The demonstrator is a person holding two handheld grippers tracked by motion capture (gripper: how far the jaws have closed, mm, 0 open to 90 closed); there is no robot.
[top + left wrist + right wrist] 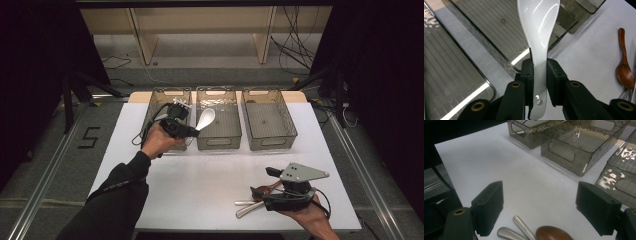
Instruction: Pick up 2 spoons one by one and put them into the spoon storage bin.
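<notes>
A white tabletop [220, 170] is standing on grey floor [45, 165], pale wooden shelving [200, 30] is lining the far wall, cables [295, 45] are trailing beside dark curtains [380, 75].

Your left tool [539, 82] grips a glossy white ceramic-looking spoon [539, 32], smooth enough to carry bright reflections; the tool's black jaws look like matt plastic with brass-coloured rivets. The three smoky-brown translucent plastic bins [219, 120] have ribbed floors and shiny, rippled walls that catch the light. The white table [506, 165] under them is matt and faintly grained, like paper or laminate. By your right tool [544, 212] lie a polished reddish-brown wooden spoon [554, 233] with a soft sheen and two brushed silver metal handles [520, 230]. That tool's top plate [301, 173] is dull grey metal.
</notes>
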